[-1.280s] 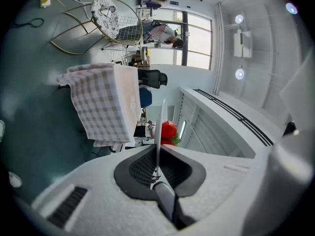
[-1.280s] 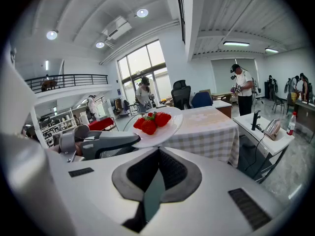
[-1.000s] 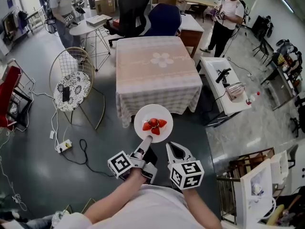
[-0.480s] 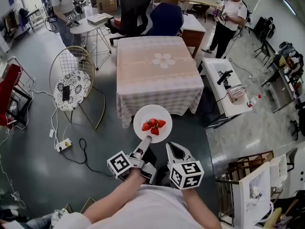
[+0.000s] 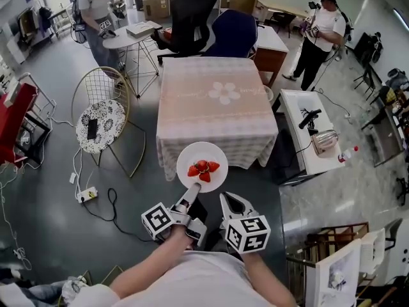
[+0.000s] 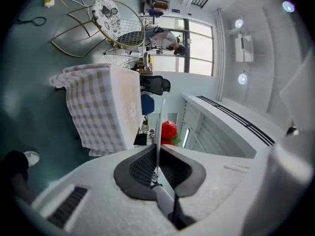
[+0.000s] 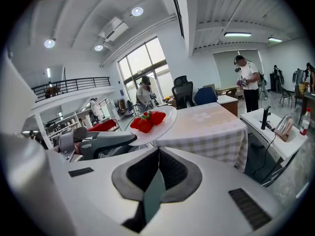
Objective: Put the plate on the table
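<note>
Beyond the plate (image 5: 215, 152) stands the table (image 5: 192, 107), a wire chair (image 5: 110, 116) beside it.

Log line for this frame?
left gripper: jaws shut on plate rim | plate: carries strawberries, not yet on table | right gripper: jaws shut, empty

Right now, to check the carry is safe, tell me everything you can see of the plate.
The plate is round, white, glossy, roughly level. Strawberries sit piled at its middle. The left gripper's fingers pinch its near rim; nothing else touches it. It hangs over the floor before the cloth-covered table, not on it.
</note>
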The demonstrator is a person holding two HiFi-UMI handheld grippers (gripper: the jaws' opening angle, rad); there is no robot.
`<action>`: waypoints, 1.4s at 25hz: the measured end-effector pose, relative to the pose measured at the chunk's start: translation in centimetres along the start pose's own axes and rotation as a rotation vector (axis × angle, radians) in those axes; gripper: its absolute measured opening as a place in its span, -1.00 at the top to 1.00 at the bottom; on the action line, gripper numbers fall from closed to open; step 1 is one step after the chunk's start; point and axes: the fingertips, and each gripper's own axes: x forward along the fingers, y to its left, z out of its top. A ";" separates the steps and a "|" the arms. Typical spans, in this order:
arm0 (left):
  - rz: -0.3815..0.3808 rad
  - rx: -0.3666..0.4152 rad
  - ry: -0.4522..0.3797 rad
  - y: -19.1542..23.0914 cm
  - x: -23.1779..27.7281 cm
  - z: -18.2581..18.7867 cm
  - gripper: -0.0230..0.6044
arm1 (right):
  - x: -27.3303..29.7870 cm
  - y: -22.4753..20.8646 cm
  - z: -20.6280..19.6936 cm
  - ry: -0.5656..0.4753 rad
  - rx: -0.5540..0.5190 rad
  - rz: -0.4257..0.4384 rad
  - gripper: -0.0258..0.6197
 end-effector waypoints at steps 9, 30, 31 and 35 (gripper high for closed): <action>0.027 0.016 -0.060 -0.1 6.7 -0.2 0.87 | 2.8 -5.9 4.1 0.006 -0.024 0.074 0.91; 0.107 0.051 -0.185 0.8 14.1 -4.0 0.87 | 4.3 -15.6 7.1 0.004 -0.031 0.247 0.91; 0.106 0.052 -0.191 0.9 14.2 -3.8 0.87 | 4.4 -15.7 7.2 0.002 -0.033 0.255 0.91; 0.117 0.062 -0.196 1.2 14.5 -2.9 0.87 | 5.4 -15.7 7.7 -0.012 -0.055 0.279 0.91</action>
